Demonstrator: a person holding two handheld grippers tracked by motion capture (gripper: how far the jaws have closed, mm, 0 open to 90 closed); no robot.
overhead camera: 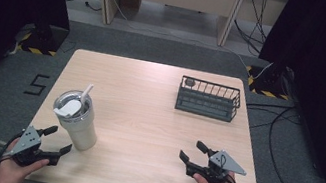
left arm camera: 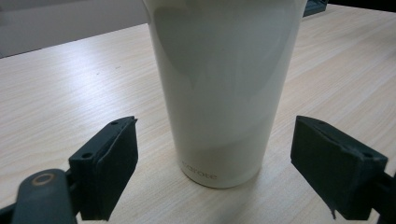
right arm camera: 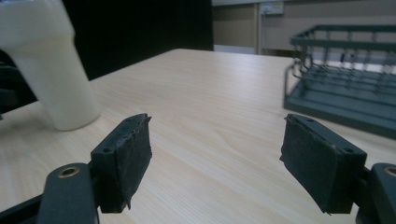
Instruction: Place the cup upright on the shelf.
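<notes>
left claw [overhead camera: 57, 140]: released | tumbler [overhead camera: 76, 119]: just ahead, untouched | right claw [overhead camera: 192, 150]: released

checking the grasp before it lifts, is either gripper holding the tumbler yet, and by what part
Nothing is held. The left gripper has its jaws open to either side of the tumbler near its base, pads apart from it. The right gripper is open over bare table.

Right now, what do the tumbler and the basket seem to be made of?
Tumbler: cream body with a smooth, slightly glossy coat, likely painted metal or plastic; it shows soft reflections. Basket: dark grey wire, probably coated metal, with thin bars and a matte look.
</notes>
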